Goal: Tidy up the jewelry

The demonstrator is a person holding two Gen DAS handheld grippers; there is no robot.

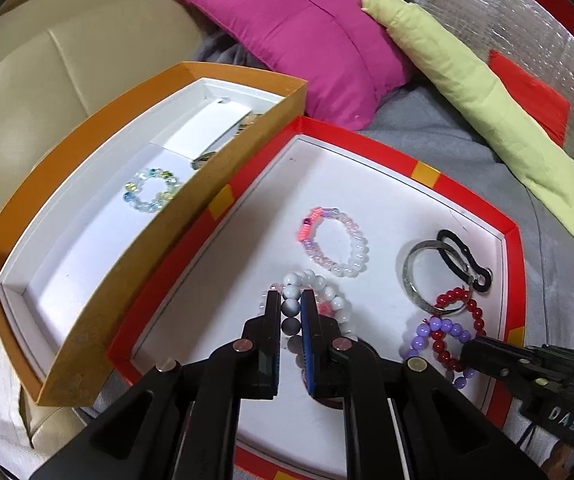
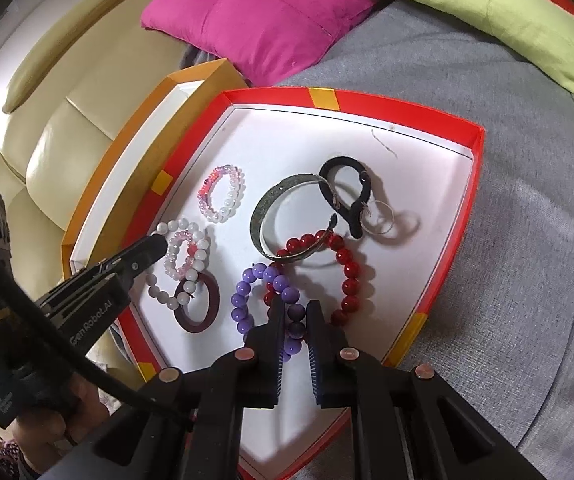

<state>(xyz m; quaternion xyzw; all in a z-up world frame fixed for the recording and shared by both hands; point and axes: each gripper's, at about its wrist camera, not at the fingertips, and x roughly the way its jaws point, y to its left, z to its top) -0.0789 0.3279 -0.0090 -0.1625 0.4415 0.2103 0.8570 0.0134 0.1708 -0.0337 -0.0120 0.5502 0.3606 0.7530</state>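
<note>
Left wrist view: left gripper (image 1: 291, 300) was seen low over the red tray (image 1: 367, 132), jaws narrowly apart and straddling the white bead bracelet (image 1: 307, 284) at tray centre; grey-white beads sat in the gap. Whether the pads were actually pressing the beads could not be told. Orange box (image 1: 87, 264) lay at 9 o'clock of the tray, touching its rim, with a clear bead bracelet (image 1: 151, 192) already inside. Pink-white bracelet (image 1: 335, 244) lay at 12 o'clock of the jaws; silver bangle (image 1: 427, 280) and black clip (image 1: 463, 256) at 2 o'clock; red bead bracelet (image 1: 459, 320) and purple bead bracelet (image 1: 439, 332) at 3 o'clock, tangled.

Right wrist view: right gripper (image 2: 295, 308) was seen with jaws slightly apart around a strand of the purple bead bracelet (image 2: 247, 300); firm clamping could not be confirmed. The red bead bracelet (image 2: 347, 272) was looped through it and under the silver bangle (image 2: 283, 216). A dark ring (image 2: 199, 308) lay at 10 o'clock of the jaws, overlapped by the white bead bracelet (image 2: 179, 296), where the left gripper (image 2: 155, 246) tip was placed.

Judgement: sorting appeared early-stage. For a clean pick, one strand only should be closed on, between beads, then lifted straight up and slowly so the small pink loop and dark ring are not dragged along. The purple strand should be held steady or freed from the red one before lifting.
</note>
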